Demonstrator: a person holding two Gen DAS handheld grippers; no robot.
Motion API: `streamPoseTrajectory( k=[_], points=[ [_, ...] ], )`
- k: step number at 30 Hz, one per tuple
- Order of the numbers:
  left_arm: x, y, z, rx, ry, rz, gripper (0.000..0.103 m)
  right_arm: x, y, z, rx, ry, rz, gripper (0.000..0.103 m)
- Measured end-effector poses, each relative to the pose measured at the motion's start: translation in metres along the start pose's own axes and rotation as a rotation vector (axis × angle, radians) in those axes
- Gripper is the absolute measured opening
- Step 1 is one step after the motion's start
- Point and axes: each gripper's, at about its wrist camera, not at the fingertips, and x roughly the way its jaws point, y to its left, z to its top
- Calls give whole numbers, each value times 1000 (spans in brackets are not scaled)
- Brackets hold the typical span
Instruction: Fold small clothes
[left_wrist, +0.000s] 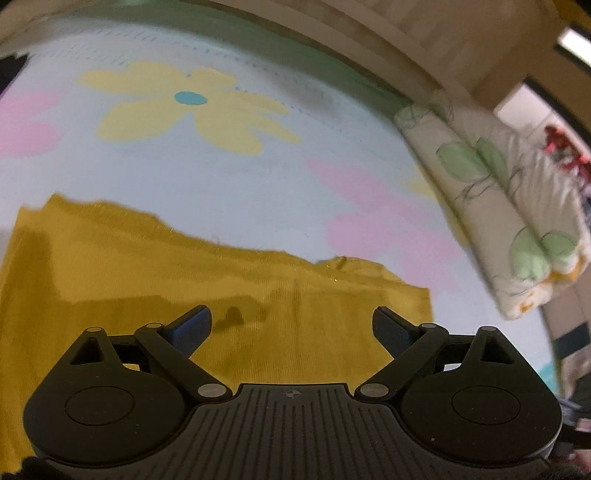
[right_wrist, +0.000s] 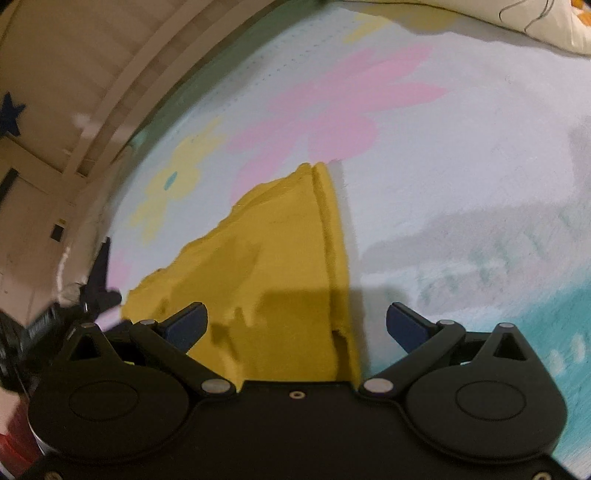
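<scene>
A mustard-yellow garment (left_wrist: 177, 280) lies flat on a pale blue bedsheet (left_wrist: 258, 177) with pink and yellow flowers. My left gripper (left_wrist: 291, 325) is open and empty, hovering just above the garment's near part. In the right wrist view the same garment (right_wrist: 280, 258) shows a folded double edge along its right side. My right gripper (right_wrist: 295, 325) is open and empty, above the garment's near right edge. The left gripper (right_wrist: 99, 284) shows as a dark shape at that view's left edge.
A folded white quilt with green leaves (left_wrist: 509, 206) lies at the right of the bed. A wooden headboard (left_wrist: 388, 44) runs along the far side. The sheet (right_wrist: 461, 166) is bare to the right of the garment, with a teal patch (right_wrist: 554, 332).
</scene>
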Motion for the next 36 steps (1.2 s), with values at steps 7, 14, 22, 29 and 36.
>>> streamPoseTrajectory(
  k=[7, 14, 22, 29, 36],
  points=[
    [28, -2, 7, 48, 6, 205, 95, 4, -4, 6, -3, 7, 4, 103],
    [52, -4, -2, 189, 76, 356, 96, -2, -3, 13, 9, -16, 39, 103],
    [22, -5, -31, 240, 106, 327, 96, 1, -9, 15, 37, -22, 79, 103],
    [-3, -2, -65, 265, 141, 278, 96, 8, -16, 12, 57, 12, 164, 103],
    [3, 1, -63, 275, 114, 260, 96, 28, -23, 2, 75, 80, 206, 103]
  ],
)
